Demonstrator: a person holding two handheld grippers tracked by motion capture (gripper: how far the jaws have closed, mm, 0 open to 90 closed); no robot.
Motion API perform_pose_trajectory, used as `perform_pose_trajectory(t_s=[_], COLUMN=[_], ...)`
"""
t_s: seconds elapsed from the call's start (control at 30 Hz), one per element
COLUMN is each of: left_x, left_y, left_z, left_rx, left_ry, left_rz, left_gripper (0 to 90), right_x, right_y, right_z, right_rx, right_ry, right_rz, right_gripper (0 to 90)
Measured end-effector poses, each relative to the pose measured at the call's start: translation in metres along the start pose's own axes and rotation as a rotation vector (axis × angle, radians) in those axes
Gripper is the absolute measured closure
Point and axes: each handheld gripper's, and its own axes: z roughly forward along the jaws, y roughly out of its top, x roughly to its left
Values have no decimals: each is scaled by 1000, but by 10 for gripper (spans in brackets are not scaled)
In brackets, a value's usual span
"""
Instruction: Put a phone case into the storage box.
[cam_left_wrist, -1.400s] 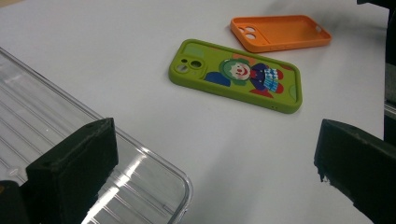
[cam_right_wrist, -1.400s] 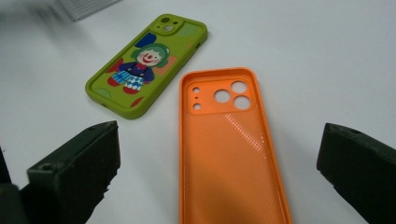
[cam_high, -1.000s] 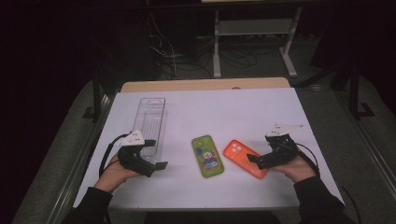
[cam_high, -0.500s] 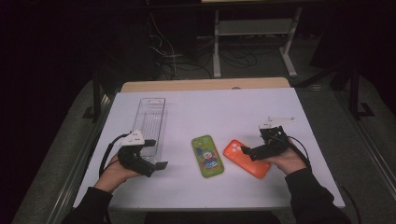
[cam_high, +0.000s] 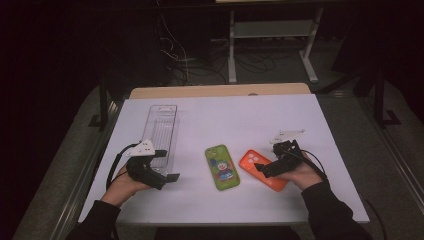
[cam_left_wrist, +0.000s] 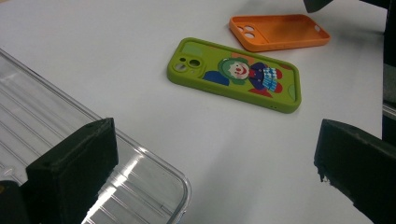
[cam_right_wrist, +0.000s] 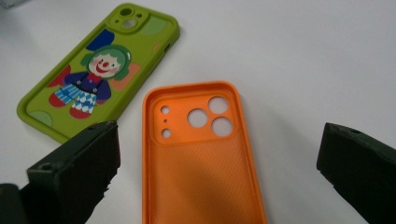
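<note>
- We are in the approach step: our right gripper (cam_high: 270, 169) hovers over the near end of the orange soft-plastic phone case (cam_right_wrist: 201, 154), jaws wide apart and straddling its width in the right gripper view, clamped on nothing.
- The orange case lies flat on the white surface (cam_high: 300, 115), hollow side up, at about 4 o'clock from the surface's middle in the high view.
- Its long axis runs from roughly 10 o'clock to 4 o'clock in the high view; the camera-hole end points to 10 o'clock, away from our right hand (cam_high: 305, 175).
- Just beside it, at its 9 o'clock, lies the green clown-printed phone case (cam_high: 221, 166), printed back up, apart from the orange one, long axis near 12 to 6 o'clock, camera cut-out at 12.
- Our left gripper (cam_high: 162, 175) rests at the near end of the clear ribbed plastic tray (cam_high: 162, 131), jaws apart and empty; one jaw sits over the tray's corner in the left gripper view.
- Next, we judge, the right gripper must lower so one jaw goes inside the case's rim and one outside, then close on the thin wall.
- The wall looks soft, so a shallow bite may slip.
</note>
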Motion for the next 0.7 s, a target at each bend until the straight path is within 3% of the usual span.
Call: perform_pose_trajectory(t_s=[0.2, 0.27, 0.3, 0.7], left_x=[0, 0, 0, 0], left_y=[0, 0, 0, -1], left_z=[0, 0, 0, 0], left_rx=[0, 0, 2, 2], left_ry=[0, 0, 0, 1], left_rz=[-1, 0, 2, -6], left_gripper=[0, 0, 0, 0], right_x=[2, 4, 3, 5], right_y=[-4, -6, -7, -16], right_z=[8, 9, 11, 24], right_rx=[34, 55, 56, 133], right_ry=[8, 14, 14, 32], right_rz=[-14, 5, -21, -26], right_gripper=[0, 0, 0, 0])
